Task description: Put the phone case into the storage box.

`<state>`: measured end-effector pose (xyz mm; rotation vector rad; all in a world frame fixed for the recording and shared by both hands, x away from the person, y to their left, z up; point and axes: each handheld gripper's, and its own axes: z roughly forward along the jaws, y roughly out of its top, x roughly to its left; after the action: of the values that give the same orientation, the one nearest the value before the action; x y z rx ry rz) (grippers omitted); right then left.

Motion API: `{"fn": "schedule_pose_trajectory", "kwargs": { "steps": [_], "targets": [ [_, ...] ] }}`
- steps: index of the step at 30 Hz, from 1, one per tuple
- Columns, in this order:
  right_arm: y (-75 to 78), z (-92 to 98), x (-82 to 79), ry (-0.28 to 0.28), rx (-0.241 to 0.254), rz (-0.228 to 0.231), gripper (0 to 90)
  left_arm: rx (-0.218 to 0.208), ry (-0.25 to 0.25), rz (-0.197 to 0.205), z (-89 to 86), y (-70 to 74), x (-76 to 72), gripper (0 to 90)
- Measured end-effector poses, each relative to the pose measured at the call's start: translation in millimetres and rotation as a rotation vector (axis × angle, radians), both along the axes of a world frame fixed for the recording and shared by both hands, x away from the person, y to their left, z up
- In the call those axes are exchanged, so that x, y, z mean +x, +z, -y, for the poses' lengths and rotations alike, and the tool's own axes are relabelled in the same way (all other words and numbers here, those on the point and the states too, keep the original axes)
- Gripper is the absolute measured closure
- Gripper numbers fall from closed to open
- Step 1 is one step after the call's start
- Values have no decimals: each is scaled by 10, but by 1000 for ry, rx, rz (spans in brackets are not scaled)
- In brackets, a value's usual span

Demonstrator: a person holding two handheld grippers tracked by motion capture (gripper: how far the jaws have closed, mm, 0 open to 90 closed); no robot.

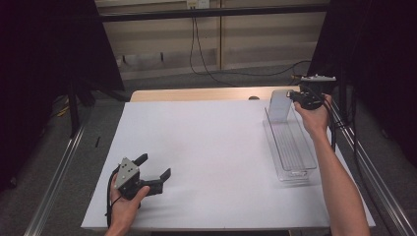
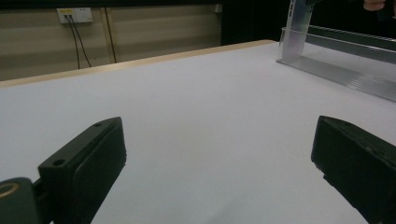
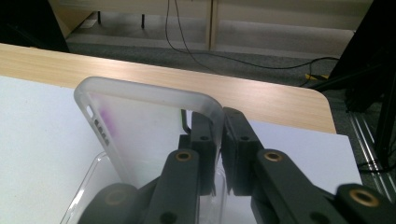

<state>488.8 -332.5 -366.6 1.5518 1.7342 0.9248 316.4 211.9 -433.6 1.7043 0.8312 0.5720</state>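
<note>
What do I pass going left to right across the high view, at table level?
Left gripper, open on the white sheet → bare stretch of sheet → clear tray lying lengthwise → right gripper, shut on the frosted phone case standing at the tray's far end.

The white sheet on the desk (image 1: 211, 147) is lit evenly and softly from above and is the brightest part of the high view, while the black curtains at both sides and the upper corners stay almost fully dark. Under the left hand-held gripper (image 1: 155, 169) there is only a faint, soft shadow on the sheet, and no strong glare is seen, only a mild shine on the clear plastic tray (image 1: 290, 147). In both gripper views the black jaws at the bottom are dark, close and a little out of focus, the picture is slightly grainy, and the frosted phone case (image 3: 140, 121) looks hazy where light passes through it.
</note>
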Motion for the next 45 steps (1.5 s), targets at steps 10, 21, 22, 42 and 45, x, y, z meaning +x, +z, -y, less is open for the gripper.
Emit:
{"fn": "schedule_pose_trajectory", "kwargs": {
  "steps": [10,21,22,42,45],
  "targets": [
    [9,15,-22,-1,10,5,740,-7,8,5,-15,10,-15,32],
    [-41,33,-112,-14,30,23,579,-21,34,4,-41,18,-15,32],
    [-43,34,-126,-14,29,26,571,-28,37,2,-41,20,-8,32],
    [-110,79,-321,50,93,117,46,-46,49,13,-16,70,-21,32],
    [-118,78,-382,26,104,150,94,-71,62,3,-51,72,-46,32]
  ]
}}
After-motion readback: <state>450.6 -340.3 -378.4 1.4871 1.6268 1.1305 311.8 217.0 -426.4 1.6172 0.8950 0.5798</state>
